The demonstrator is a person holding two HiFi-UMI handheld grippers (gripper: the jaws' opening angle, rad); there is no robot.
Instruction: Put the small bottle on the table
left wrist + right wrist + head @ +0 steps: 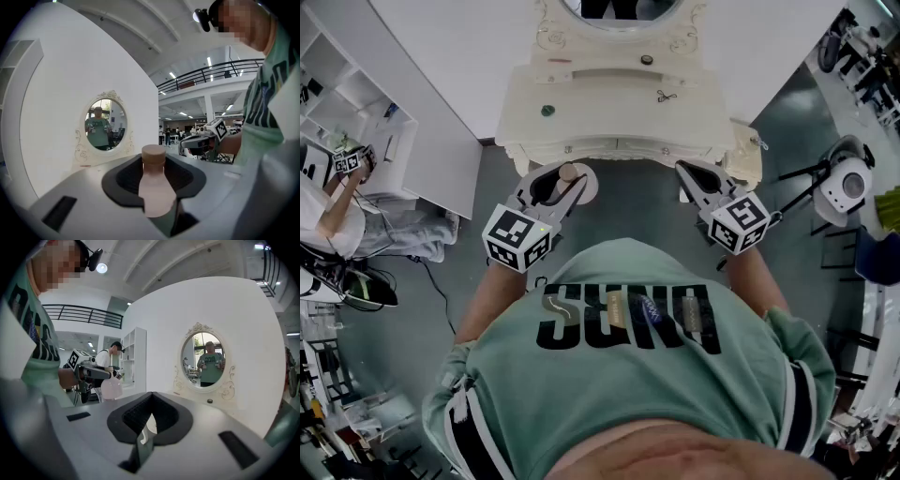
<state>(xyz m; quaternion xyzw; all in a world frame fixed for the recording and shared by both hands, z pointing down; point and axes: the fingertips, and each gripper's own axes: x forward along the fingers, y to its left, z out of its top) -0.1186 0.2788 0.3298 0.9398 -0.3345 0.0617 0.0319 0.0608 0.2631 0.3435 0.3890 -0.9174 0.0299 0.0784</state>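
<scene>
A small pale pink bottle [581, 184] with a tan cap sits between the jaws of my left gripper [560, 180], just in front of the cream dressing table [609, 127]. In the left gripper view the bottle [154, 187] stands upright with the left gripper [155, 197] shut on its body. My right gripper [689, 178] hovers at the table's front right; its jaws meet with nothing between them. The right gripper view shows the right gripper [144, 434] closed, and the bottle [111, 389] held off to the left.
An oval mirror [209, 359] stands at the back of the table. On the tabletop lie a green round thing [547, 110], a small dark knob [647, 59] and a clip [666, 95]. White shelves [347, 103] and another person [328, 211] are at the left.
</scene>
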